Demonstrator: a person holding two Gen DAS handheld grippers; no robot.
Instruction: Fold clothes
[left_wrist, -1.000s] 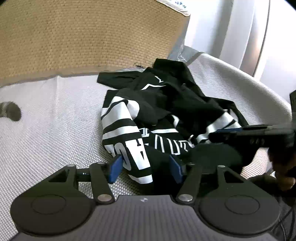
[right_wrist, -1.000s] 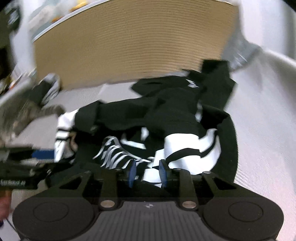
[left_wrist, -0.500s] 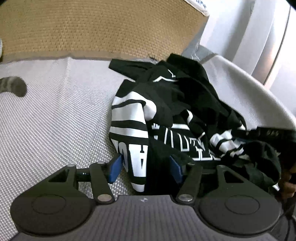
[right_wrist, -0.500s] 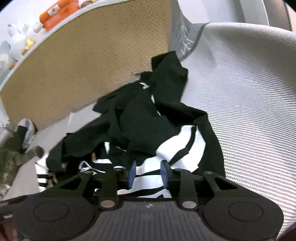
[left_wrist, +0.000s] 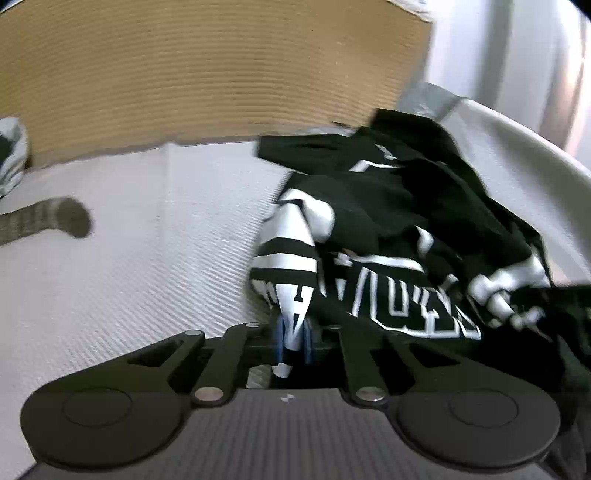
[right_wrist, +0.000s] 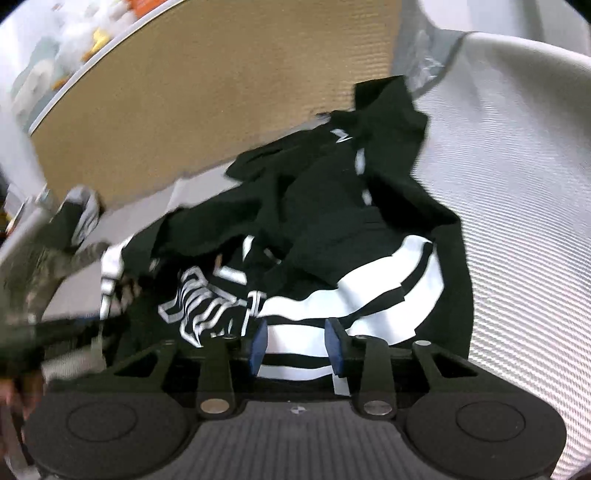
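A crumpled black shirt (left_wrist: 388, 229) with white stripes and lettering lies on a white woven surface (left_wrist: 147, 258). My left gripper (left_wrist: 293, 336) is shut on the shirt's white striped edge, which is pinched between the blue pads. In the right wrist view, the same shirt (right_wrist: 332, 221) spreads ahead. My right gripper (right_wrist: 296, 347) grips a striped fold; its pads stand a little apart, with cloth filling the gap and a white tag hanging below. The right gripper shows as a dark blur (left_wrist: 554, 295) in the left wrist view.
A tan mesh panel (left_wrist: 221, 74) rises behind the surface. A grey striped cat's tail (left_wrist: 55, 221) lies on the left, and blurred tabby fur (right_wrist: 33, 266) shows in the right wrist view. The surface's curved edge (right_wrist: 535, 55) runs on the right.
My left gripper was open around the shirt's edge and has now shut on it. The right gripper keeps its hold, and both views have shifted over the shirt.
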